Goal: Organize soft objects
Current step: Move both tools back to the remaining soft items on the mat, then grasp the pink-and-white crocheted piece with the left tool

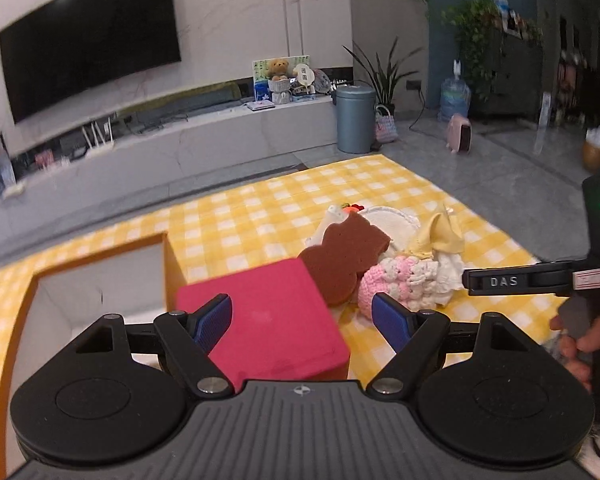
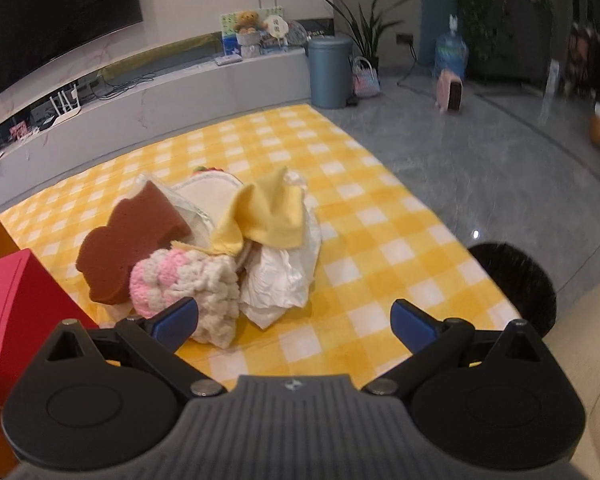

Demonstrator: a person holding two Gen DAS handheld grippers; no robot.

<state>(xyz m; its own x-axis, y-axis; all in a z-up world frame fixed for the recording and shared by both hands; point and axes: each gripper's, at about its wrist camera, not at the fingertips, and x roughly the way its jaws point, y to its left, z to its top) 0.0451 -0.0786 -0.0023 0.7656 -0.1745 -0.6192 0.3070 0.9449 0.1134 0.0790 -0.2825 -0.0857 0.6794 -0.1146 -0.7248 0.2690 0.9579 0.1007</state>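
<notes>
Letters on the black gripper bar: the right gripper (image 1: 516,282) is showing white letters "DAS" on its black side, seen from the left wrist camera.
Round mark on the gripper bodies: a small round logo is sitting on the ribbed grey top of the left gripper (image 1: 302,320), and one like it on the right one in its own camera view; no words are showing in it.
White fan-shaped sign on the TV shelf (image 1: 304,76): dark marks are showing on it, maybe writing, but they are too small to read.
Green-and-white card behind the teddy bear (image 1: 279,68): it is too blurry to read.
</notes>
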